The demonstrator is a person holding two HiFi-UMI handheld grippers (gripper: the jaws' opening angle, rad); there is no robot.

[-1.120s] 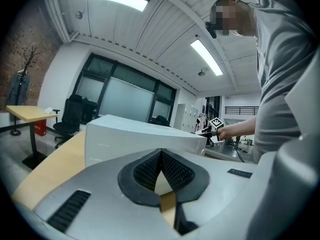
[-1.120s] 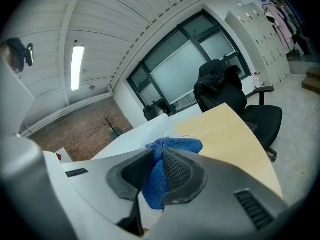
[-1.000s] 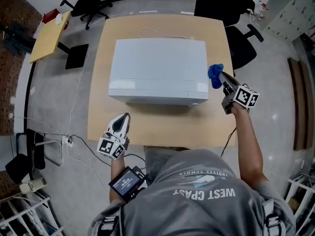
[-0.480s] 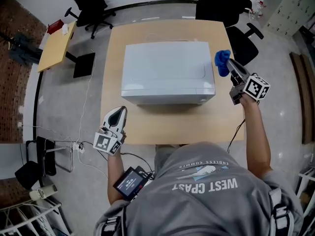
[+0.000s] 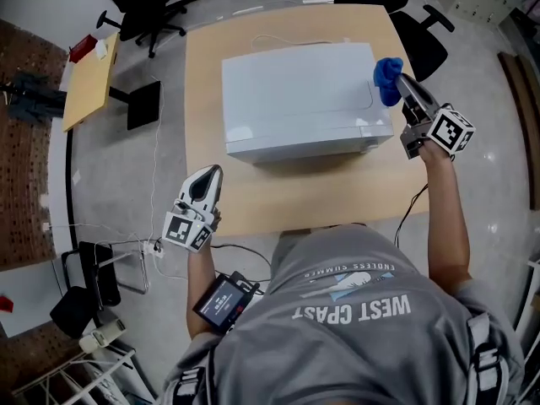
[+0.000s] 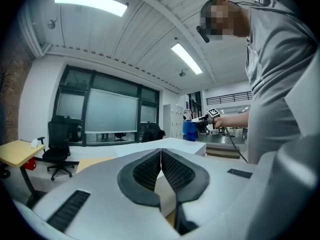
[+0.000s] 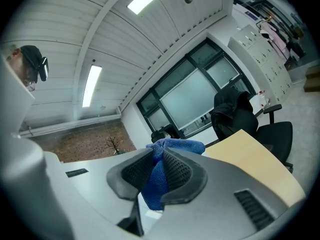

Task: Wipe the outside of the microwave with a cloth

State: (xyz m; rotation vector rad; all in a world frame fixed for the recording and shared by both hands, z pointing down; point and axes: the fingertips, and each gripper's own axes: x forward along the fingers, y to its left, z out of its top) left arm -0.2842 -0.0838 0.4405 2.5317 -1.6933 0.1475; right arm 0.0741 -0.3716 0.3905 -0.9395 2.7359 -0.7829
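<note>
Seemingly pre-wipe: right gripper (image 5: 404, 89) pinching the blue cloth (image 5: 386, 76) by the microwave (image 5: 295, 99) top's right edge, left gripper (image 5: 213, 175) shut, empty (off the table (image 5: 253, 205) front-left corner); next, press and sweep.

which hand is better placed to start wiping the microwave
Right. The right gripper is shut on the blue cloth by the microwave's far right corner. The left gripper is shut, empty, and apart from the microwave.

Wooden table (image 5: 283, 199), office chairs (image 5: 139, 2), grey floor (image 5: 110, 169)
</note>
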